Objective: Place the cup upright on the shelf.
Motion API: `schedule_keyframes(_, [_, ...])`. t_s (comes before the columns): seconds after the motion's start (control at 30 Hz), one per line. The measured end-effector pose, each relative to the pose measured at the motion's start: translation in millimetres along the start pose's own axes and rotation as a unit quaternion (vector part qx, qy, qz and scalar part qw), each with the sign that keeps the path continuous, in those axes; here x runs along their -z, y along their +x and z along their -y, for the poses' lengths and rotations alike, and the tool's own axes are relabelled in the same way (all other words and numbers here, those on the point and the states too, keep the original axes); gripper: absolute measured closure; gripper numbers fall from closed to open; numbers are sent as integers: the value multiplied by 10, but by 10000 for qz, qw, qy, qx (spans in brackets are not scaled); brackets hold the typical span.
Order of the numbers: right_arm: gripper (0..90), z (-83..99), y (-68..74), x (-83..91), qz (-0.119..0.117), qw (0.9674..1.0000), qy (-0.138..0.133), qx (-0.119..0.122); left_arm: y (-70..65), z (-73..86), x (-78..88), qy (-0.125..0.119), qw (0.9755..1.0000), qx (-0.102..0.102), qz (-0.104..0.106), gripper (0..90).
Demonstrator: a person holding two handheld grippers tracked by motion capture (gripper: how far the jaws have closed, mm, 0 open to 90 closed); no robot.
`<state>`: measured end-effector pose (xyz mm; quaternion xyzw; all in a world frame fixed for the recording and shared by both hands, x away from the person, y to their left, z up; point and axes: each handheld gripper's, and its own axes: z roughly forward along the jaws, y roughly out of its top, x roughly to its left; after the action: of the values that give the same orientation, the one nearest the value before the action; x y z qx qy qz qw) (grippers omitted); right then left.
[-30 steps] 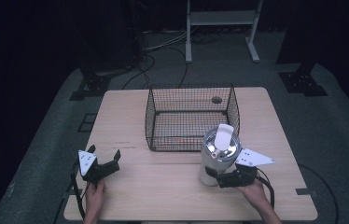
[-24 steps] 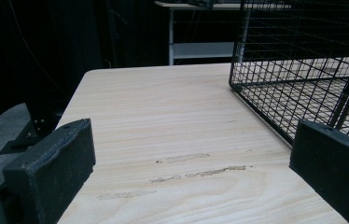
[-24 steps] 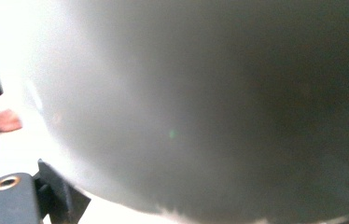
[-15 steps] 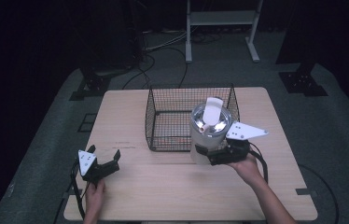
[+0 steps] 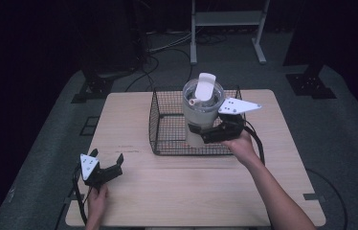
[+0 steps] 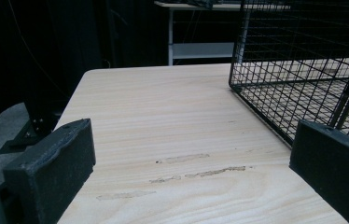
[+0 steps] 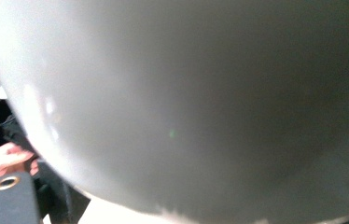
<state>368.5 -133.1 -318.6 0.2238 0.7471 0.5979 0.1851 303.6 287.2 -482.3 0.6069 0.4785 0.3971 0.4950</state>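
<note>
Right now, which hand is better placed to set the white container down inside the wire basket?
Right. The right hand-held gripper already grips the white container above the wire basket; the left hand-held gripper sits open, empty, at the table's near-left corner.

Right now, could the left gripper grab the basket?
Probably yes: the left gripper is open and holds nothing, with bare table between it and the basket. It would need to move closer.

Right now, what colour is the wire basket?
Black wire basket, clearest in the high view; its mesh also shows in the left gripper view.
</note>
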Motion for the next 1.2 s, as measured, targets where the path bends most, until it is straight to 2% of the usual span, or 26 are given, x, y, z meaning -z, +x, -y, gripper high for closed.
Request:
schedule_keyframes(0.4, [95, -182, -262, -526, 46, 9999, 118, -20, 11, 0, 2, 9, 10000, 29, 12, 0])
schedule_keyframes(0.53, [95, -207, -299, -626, 68, 9999, 126, 4, 12, 1, 1, -18, 9999, 97, 23, 0])
schedule_keyframes(0.67, [95, -220, -348, -754, 75, 9999, 151, 14, 17, 1, 4, -11, 10000, 69, 27, 0])
schedule_keyframes(0.9, [95, -156, -437, -952, 91, 9995, 302, 84, 11, 1, 2, -5, 10000, 30, 37, 0])
schedule_keyframes(1.2, [95, 90, -630, -1191, 89, 9979, 632, -101, 9, 1, 2, -4, 10000, 20, 43, 0])
